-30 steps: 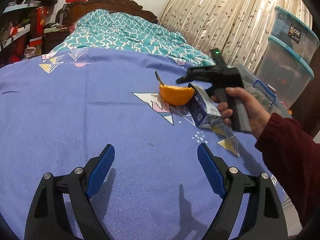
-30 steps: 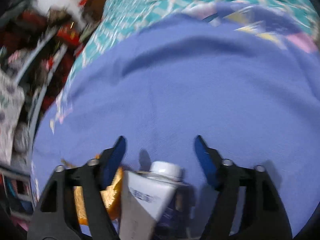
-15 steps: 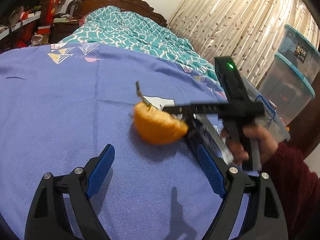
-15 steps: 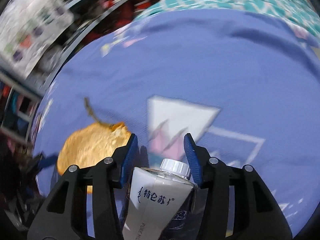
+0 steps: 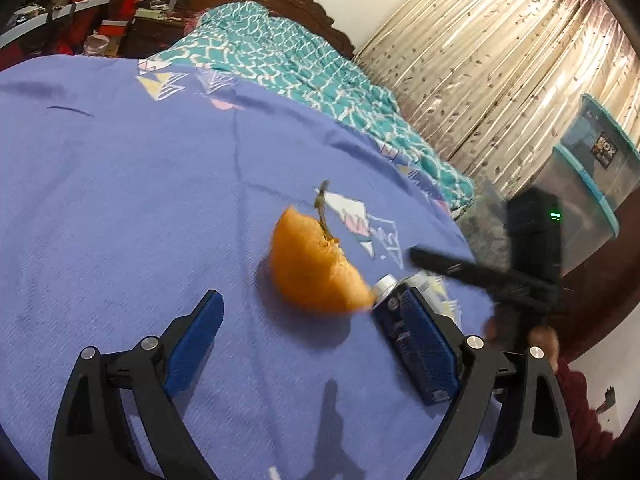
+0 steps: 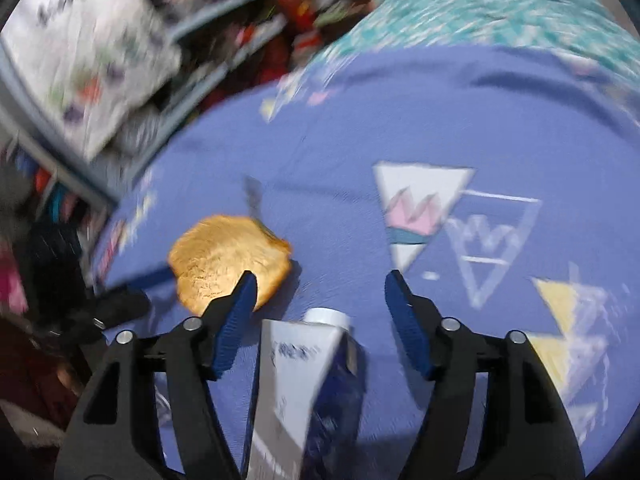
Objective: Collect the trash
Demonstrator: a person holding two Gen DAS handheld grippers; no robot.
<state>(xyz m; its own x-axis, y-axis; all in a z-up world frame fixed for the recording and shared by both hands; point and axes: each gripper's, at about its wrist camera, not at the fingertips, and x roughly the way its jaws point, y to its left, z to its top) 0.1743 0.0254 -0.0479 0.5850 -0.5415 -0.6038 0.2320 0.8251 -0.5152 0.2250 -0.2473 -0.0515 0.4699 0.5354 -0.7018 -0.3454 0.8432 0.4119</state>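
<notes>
A blue bedspread covers the whole work area, with a teal quilt behind it and stacked clear storage bins at the far right. On the spread lie the two bits of trash: an orange peel with its stem sticking up, and just beside it, touching or nearly so, a dark blue milk carton with a white cap.

The left gripper hangs wide open with nothing between its pads, the peel just ahead of it. The right gripper has just been opening; the carton sits between its jaws, but gaps show on both sides, so it is not clamped.

The risk, as I judge it, is crowding: both grippers aim at the same small patch and could knock together, or a closing jaw could shove the peel or carton across the soft spread instead of pinching it.

The carton's lower half is cut off by the right view's edge, that view is blurred, and no trash bin is in sight.
</notes>
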